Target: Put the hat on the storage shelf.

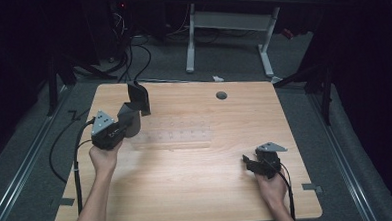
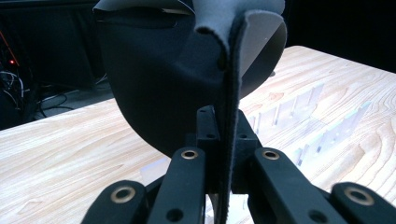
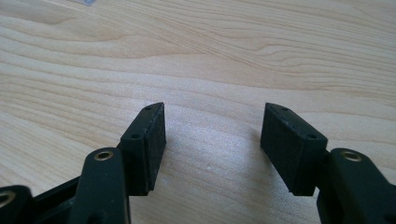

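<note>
A dark grey, floppy sheet [image 1: 137, 99] of felt-like material is held up over the back left of the wooden table [image 1: 197, 190], curled over on itself. My left gripper [image 1: 127, 122] is shut on the sheet's lower edge. In the left gripper view the sheet [image 2: 173, 79] rises between the jaws of my left gripper [image 2: 223, 140] and bends into a hood above them. A clear plastic slotted rack [image 1: 177, 134] lies flat mid-table, just right of that gripper; the rack [image 2: 303, 119] shows several upright dividers. My right gripper [image 1: 248, 162] rests low at the front right, open, and my right gripper [image 3: 212, 140] has bare wood between its pads.
A round cable hole [image 1: 221, 95] sits near the table's back edge. Behind the table stands a white-legged desk [image 1: 228, 39], with cables on the floor at the left. Metal rails run along both sides of the table.
</note>
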{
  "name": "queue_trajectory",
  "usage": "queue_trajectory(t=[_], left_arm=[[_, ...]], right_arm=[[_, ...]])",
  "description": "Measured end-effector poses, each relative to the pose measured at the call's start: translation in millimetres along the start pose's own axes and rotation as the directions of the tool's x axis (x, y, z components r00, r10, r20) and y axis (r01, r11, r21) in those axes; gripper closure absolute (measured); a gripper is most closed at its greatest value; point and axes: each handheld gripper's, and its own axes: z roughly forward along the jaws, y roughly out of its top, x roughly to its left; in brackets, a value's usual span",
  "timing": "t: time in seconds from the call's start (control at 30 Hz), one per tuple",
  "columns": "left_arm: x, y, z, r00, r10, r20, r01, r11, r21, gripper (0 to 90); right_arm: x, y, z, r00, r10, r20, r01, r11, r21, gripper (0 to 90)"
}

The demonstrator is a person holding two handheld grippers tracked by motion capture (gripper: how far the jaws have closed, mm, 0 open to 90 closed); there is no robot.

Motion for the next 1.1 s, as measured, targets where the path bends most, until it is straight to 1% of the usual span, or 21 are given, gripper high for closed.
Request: queue_trajectory(t=[0.1, 0.23, 0.33, 0.47, 0.57, 0.67, 0.77, 0.87, 0.93, 1.03, 1.1], left_arm=[[0.9, -3.1, 0.2, 1.0, -0.004, -0.003, 0.004, 1.0, -0.003, 86.4], [6.8, -8.4, -3.6, 0.9993, -0.032, -0.02, 0.032, 0.9995, 0.004, 86.3], [8.2, -13.1, -6.1, 0.999, -0.035, -0.027, 0.035, 0.9992, 0.017, 86.2], [10.6, -18.0, -7.8, 0.9979, -0.055, -0.036, 0.056, 0.9982, 0.022, 86.0], [10.7, -18.9, -9.0, 0.9971, -0.066, -0.039, 0.067, 0.9974, 0.028, 85.7], [9.2, -19.4, -10.0, 0.9967, -0.064, -0.049, 0.067, 0.9966, 0.048, 85.1], [9.6, -20.2, -10.8, 0.9945, -0.078, -0.07, 0.083, 0.9935, 0.078, 83.8], [12.2, -22.0, -13.5, 0.991, -0.102, -0.087, 0.11, 0.9898, 0.09, 81.0], [13.8, -24.4, -16.1, 0.9897, -0.105, -0.097, 0.115, 0.9885, 0.099, 79.2], [16.5, -25.3, -19.4, 0.9868, -0.117, -0.112, 0.129, 0.9859, 0.106, 75.5], [16.9, -24.3, -20.0, 0.9833, -0.131, -0.126, 0.146, 0.9826, 0.115, 69.8]], right_arm=[[0.1, 0.0, -0.1, 1.0, 0.0, -0.001, 0.0, 1.0, 0.0, 40.5], [0.0, 0.0, 0.0, 1.0, -0.003, -0.001, 0.003, 1.0, 0.0, 40.4], [0.0, 0.0, 0.0, 1.0, -0.004, -0.001, 0.004, 1.0, 0.0, 40.4], [-0.1, 0.0, 0.0, 1.0, -0.005, 0.0, 0.005, 1.0, 0.0, 40.4], [0.0, 0.0, 0.1, 1.0, -0.004, 0.0, 0.004, 1.0, 0.0, 40.4], [0.0, 0.0, 0.0, 1.0, -0.004, 0.0, 0.004, 1.0, 0.0, 40.3], [0.0, 0.0, 0.1, 1.0, -0.004, 0.0, 0.004, 1.0, 0.0, 40.3], [0.0, 0.0, 0.0, 1.0, -0.005, 0.001, 0.005, 1.0, 0.0, 40.3], [0.0, 0.0, 0.0, 1.0, -0.004, 0.0, 0.004, 1.0, 0.0, 40.3], [0.0, 0.0, 0.0, 1.0, -0.004, 0.0, 0.004, 1.0, 0.0, 40.3], [0.0, 0.0, 0.0, 1.0, -0.004, 0.0, 0.004, 1.0, 0.0, 40.3]])
